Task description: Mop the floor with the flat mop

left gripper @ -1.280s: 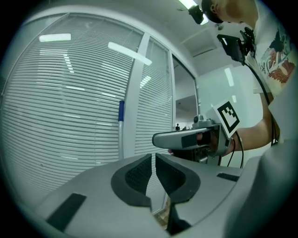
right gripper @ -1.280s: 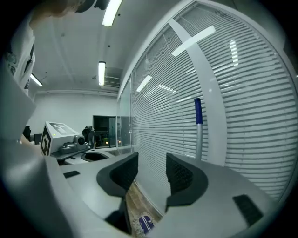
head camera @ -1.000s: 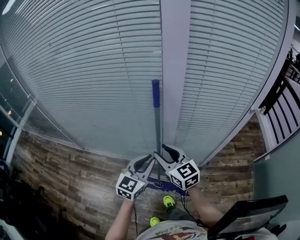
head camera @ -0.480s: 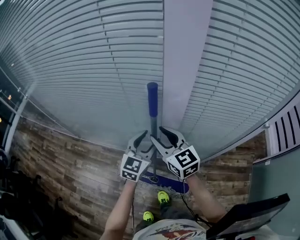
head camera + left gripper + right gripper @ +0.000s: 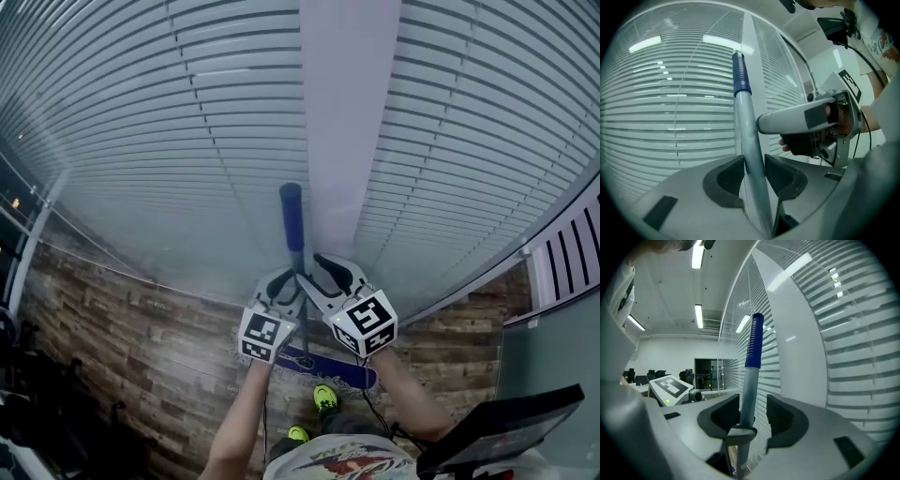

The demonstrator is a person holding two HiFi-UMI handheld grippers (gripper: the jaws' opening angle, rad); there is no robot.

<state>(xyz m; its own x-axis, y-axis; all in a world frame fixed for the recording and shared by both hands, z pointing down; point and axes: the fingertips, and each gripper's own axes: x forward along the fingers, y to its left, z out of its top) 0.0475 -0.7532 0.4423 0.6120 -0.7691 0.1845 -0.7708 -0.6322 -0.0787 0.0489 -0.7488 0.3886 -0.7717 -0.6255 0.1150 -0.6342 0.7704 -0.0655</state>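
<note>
A slatted blind (image 5: 169, 141) and a white post (image 5: 342, 112) stand just beyond the fingertips, closing off the way ahead. The left gripper (image 5: 753, 165) has just been closing, and its pads pinch the mop handle (image 5: 747, 126). The right gripper (image 5: 753, 411), half closed, clasps the thinner tube above a collar (image 5: 740, 433). Below the fingers the mop head (image 5: 330, 368) lies on the wooden floor (image 5: 141, 328), partly hidden behind the grippers.
</note>
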